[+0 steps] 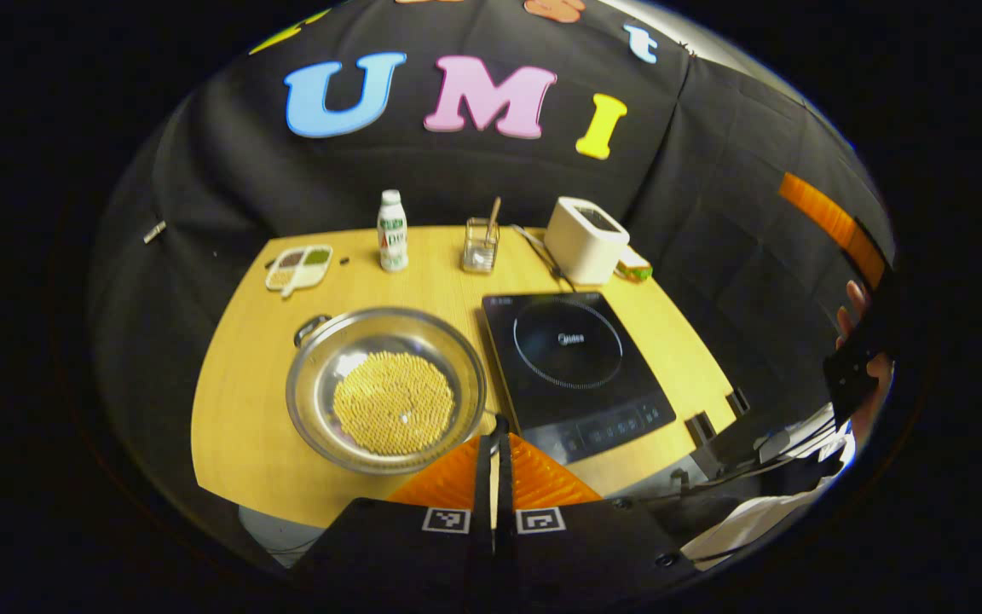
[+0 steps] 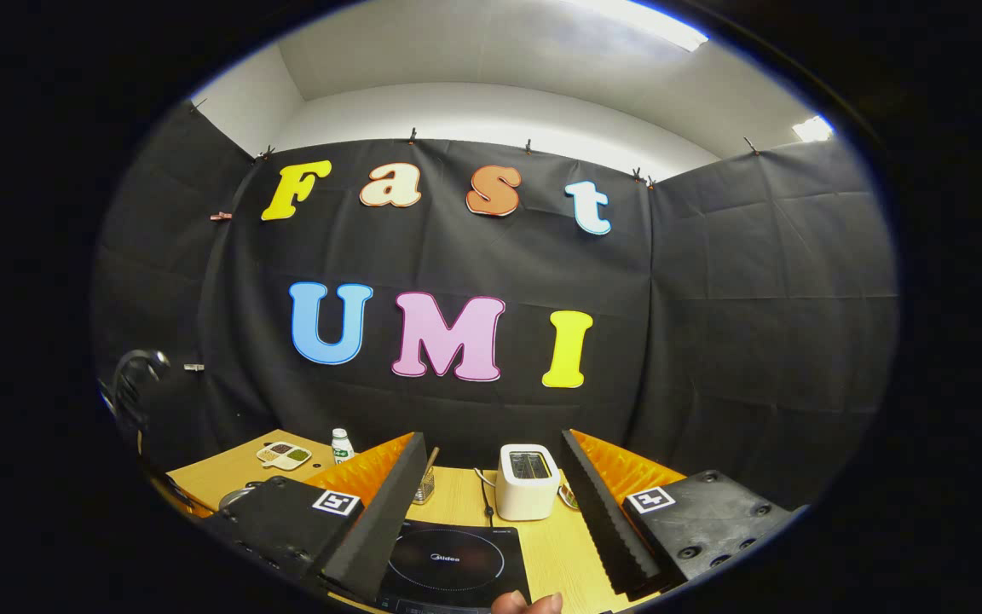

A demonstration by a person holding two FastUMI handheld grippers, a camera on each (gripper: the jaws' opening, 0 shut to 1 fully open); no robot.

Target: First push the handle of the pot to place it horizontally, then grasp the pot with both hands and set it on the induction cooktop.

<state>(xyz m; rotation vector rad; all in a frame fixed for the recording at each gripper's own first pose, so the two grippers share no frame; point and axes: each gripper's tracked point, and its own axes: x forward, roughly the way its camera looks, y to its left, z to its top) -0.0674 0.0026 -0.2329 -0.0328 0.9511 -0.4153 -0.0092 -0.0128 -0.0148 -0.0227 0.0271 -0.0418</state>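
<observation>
Steel pot (image 1: 386,389), full of beans (image 1: 394,402), looks heavy and slippery; we should grip its rim. Left tool (image 1: 493,435) is clenched empty, right tool (image 2: 491,495) released.

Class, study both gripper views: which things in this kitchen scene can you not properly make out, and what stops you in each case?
- Pot handle, left gripper view: just a dark stub past the far rim; its direction is unclear.
- Pot, right gripper view: hidden behind the right tongs, apart from a sliver.
- Induction cooktop, right gripper view: front cut off by the edge.
- Divided dish, left gripper view: contents too small.
</observation>
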